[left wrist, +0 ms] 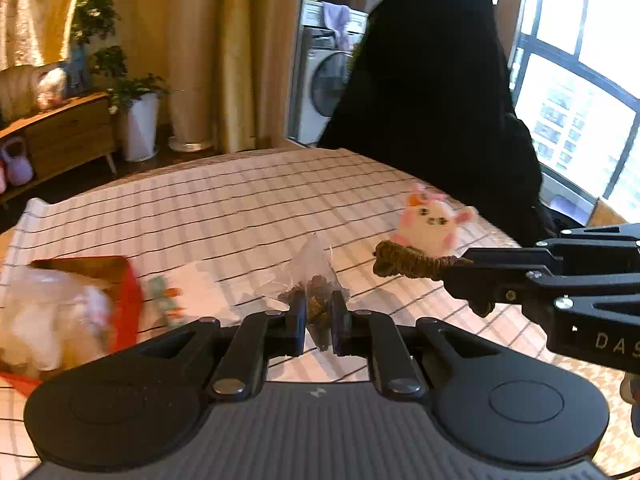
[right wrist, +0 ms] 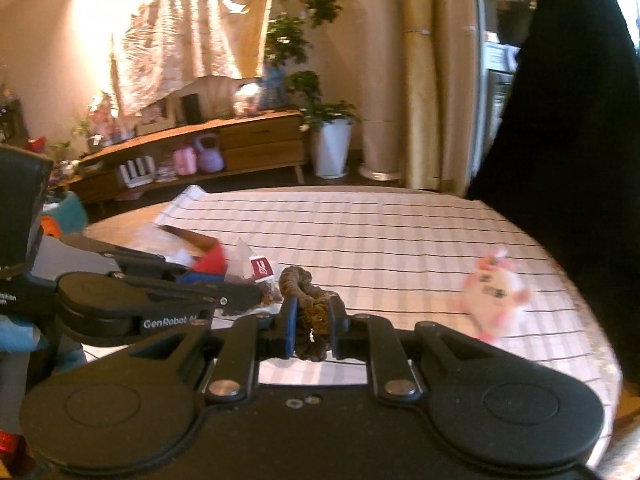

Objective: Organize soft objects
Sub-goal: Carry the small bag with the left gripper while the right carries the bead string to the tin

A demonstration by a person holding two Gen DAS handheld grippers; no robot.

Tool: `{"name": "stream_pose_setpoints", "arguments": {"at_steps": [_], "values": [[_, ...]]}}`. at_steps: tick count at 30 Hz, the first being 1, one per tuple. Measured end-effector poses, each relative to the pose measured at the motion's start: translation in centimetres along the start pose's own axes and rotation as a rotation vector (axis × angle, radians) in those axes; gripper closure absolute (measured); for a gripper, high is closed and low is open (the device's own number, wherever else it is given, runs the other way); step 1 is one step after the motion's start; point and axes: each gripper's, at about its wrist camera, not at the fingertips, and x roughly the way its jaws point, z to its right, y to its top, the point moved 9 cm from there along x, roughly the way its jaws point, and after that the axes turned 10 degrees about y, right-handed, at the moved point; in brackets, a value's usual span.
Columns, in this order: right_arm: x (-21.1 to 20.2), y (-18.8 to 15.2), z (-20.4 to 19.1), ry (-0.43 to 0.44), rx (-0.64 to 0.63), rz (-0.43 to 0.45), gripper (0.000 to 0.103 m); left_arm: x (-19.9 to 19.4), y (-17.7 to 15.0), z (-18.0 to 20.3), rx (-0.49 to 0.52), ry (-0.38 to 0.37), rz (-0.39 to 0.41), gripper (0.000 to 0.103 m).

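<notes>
One plush toy [left wrist: 434, 222], one tea bag [left wrist: 316, 280], one brown scrunchie [left wrist: 408, 264], one red box [left wrist: 120, 300]

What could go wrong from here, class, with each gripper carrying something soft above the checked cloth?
1. The left gripper pinches only the lower tip of the tea bag; the thin mesh could slip or tear.
2. The right gripper holds the brown scrunchie by one side; the loose loop could snag the other gripper, which is close beside it.
3. The plush toy lies near the table edge and might be knocked off.
</notes>
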Motion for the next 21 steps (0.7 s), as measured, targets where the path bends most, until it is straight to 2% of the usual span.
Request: {"name": "stream_pose_setpoints", "arguments": {"at_steps": [14, 21], "values": [[8.6, 3.2, -9.1, 0.115, -0.066, -0.028, 0.089, -0.8, -1.4, -14.0, -0.107, 0.103, -0.013, 0.091], [13.6, 4.1, -11.9, 0.135, -0.082, -0.063, 0.088, 0.2, -1.7, -19.6, -0.127, 0.142, -0.022, 0.091]]}}
